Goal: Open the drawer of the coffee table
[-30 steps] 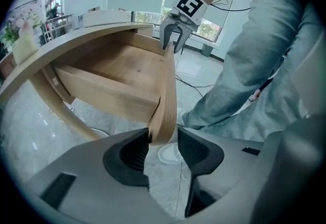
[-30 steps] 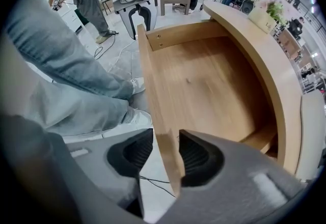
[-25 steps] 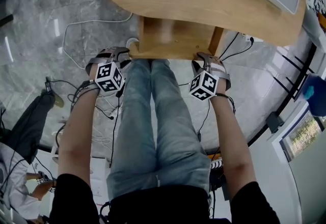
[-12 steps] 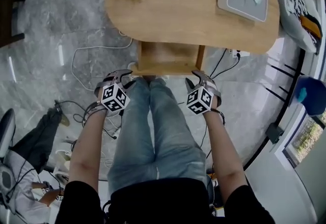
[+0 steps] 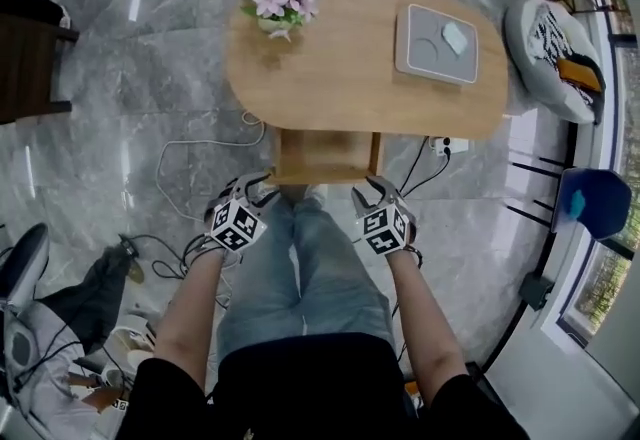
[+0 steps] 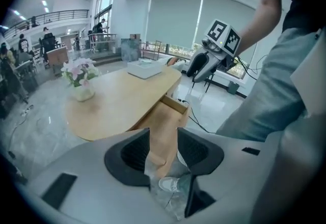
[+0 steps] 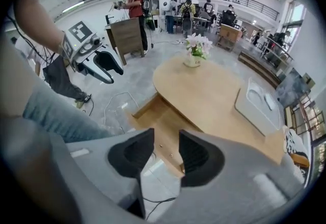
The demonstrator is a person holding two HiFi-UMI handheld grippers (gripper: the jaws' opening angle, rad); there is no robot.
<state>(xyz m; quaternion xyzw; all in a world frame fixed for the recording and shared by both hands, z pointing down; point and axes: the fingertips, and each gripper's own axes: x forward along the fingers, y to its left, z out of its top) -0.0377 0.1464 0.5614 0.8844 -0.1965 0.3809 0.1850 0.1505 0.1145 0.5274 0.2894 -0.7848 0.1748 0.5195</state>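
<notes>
Drawer [image 5: 325,156] of the coffee table [image 5: 350,88] stood pulled out from under the wooden top, on the near long side, sticking toward the person's legs [image 5: 300,268] in blue jeans. Left gripper [image 5: 260,188] hung near the drawer's front left corner in the head view, right gripper [image 5: 372,190] near the front right corner, both pointing down toward it. Neither touched the drawer: each gripper view showed it well beyond the pads. Left gripper view: jaws spread, nothing pinched, with the drawer, floor and a pale shoe [image 6: 167,184] seen through the gap. Right gripper view: jaws apart and closing, nothing between the pads, only drawer edge and floor behind. Each gripper's marker cube faced up at the head camera. On the tabletop, a vase of pink flowers [image 5: 280,0] sat at the far left end and a grey tray [image 5: 425,63] at the right end, with a small pale item [image 5: 456,36] on it. White cable [image 5: 200,143] looped on the grey marble floor left of the drawer, and a white power strip [image 5: 447,143] lay under the table edge to the right. Patterned cushion [image 5: 555,53] sat off the table's right end, with a blue seat [image 5: 590,203] near it. Other people stood in the background of the right gripper view.
</notes>
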